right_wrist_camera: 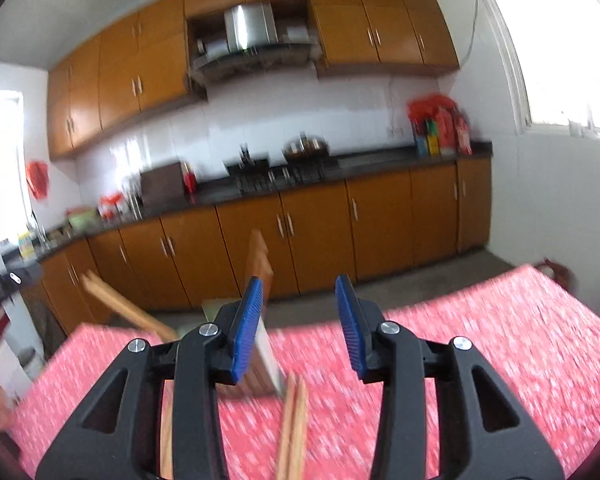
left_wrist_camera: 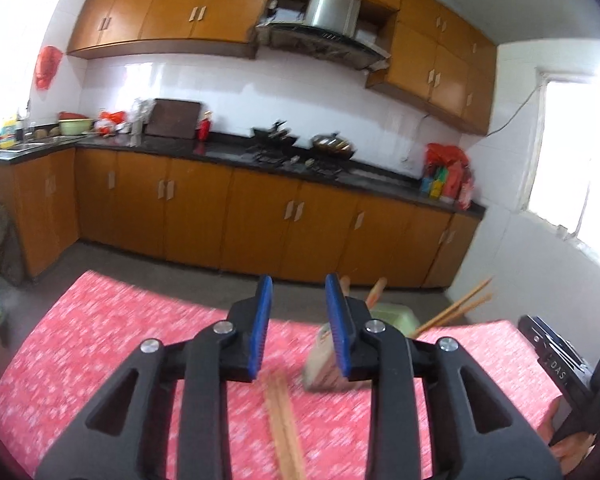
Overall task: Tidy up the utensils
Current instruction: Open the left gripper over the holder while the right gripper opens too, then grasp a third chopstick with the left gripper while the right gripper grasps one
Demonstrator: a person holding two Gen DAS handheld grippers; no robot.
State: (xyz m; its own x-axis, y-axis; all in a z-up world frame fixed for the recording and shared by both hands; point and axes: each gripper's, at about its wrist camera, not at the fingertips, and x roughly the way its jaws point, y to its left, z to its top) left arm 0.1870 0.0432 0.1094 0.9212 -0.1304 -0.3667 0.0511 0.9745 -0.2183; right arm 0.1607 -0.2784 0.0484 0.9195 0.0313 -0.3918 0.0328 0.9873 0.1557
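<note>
Currently, both grippers hover low over the worktop (left_wrist_camera: 100,352), which carries a red patterned cloth. The left gripper (left_wrist_camera: 296,328) has its jaws apart with nothing between the pads; a pair of wooden chopsticks (left_wrist_camera: 284,428) lies on the cloth directly below it. The right gripper (right_wrist_camera: 300,328) likewise stands with jaws apart and empty, above another pair of chopsticks (right_wrist_camera: 294,432).

Just beyond the fingertips stands a utensil holder (left_wrist_camera: 392,316), pale green, with more chopsticks (left_wrist_camera: 456,308) leaning out of it; motion blur obscures its detail. A flat wooden piece (right_wrist_camera: 260,264) rises beside it in the right view.

Judged step: approach for pickup of loose chopsticks. The next move calls for lowering each gripper and closing across the thin sticks.

The far worktop edge lies close behind the holder, so forward room is limited; the left and right of the cloth offer open space.
</note>
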